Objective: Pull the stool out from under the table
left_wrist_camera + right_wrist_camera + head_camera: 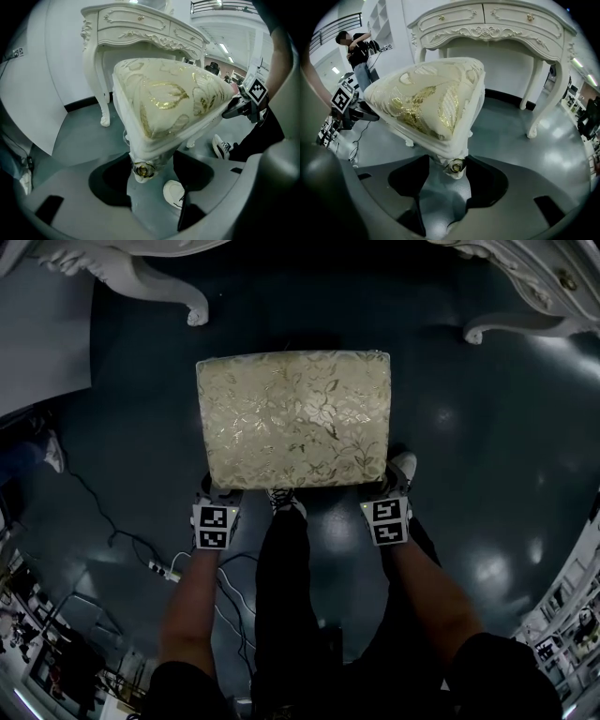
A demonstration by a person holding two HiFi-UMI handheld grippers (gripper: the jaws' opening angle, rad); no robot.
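Observation:
The stool (293,418) has a cream cushion with a gold flower pattern and stands on the dark floor, in front of the white carved table (164,287). My left gripper (220,495) is at its near left corner. My right gripper (389,489) is at its near right corner. In the left gripper view the stool's corner (142,169), with a gold rosette, sits between the jaws of the left gripper (152,180), which are shut on it. The right gripper view shows the other corner (454,165) held the same way by the right gripper (447,176).
Two curved table legs (506,326) stand just beyond the stool. A power strip with a cable (159,568) lies on the floor at my left. My shoes (403,470) are by the stool's near edge. A person (358,51) stands far off. A white panel (42,324) is at the left.

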